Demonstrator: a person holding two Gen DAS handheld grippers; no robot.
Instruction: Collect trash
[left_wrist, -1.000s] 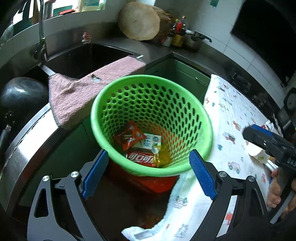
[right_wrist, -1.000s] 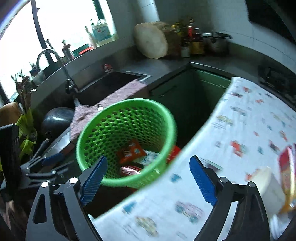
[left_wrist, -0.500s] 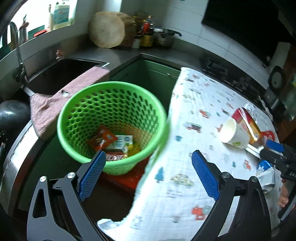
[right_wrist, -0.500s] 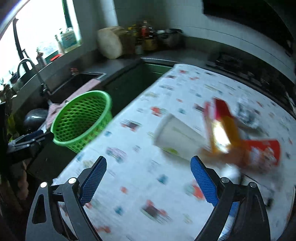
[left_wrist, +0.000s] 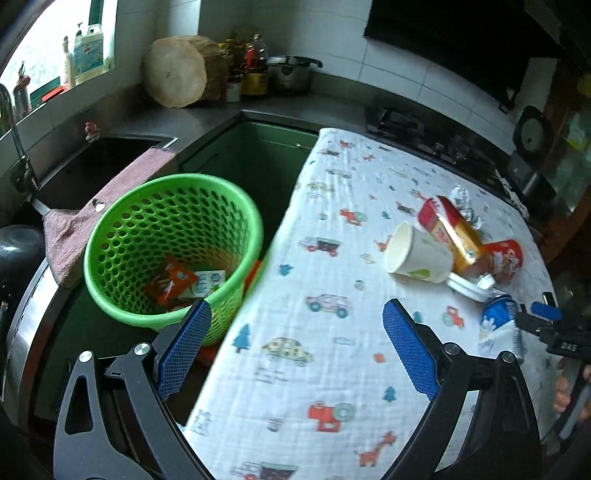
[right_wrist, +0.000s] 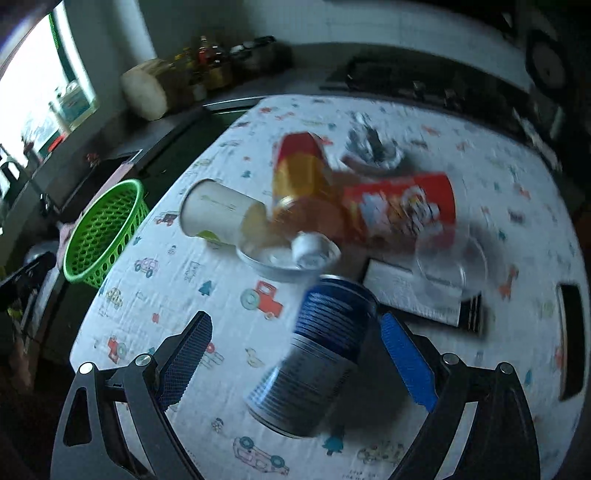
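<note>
Trash lies scattered on a table covered with a white cloth (left_wrist: 325, 373) printed with cartoon cars – a tipped paper cup (right_wrist: 218, 218), a red-and-yellow carton (right_wrist: 301, 173), a red snack tube (right_wrist: 400, 210), crumpled foil (right_wrist: 373, 151) and a blue-and-white can (right_wrist: 321, 354) on its side. Left gripper (left_wrist: 295, 347) hangs wide open and empty over the cloth's edge, just beside a green perforated basket (left_wrist: 173, 251) holding wrappers. Right gripper (right_wrist: 295, 360) – jaws spread, pads not pressing – has the can lying between its fingers
</note>
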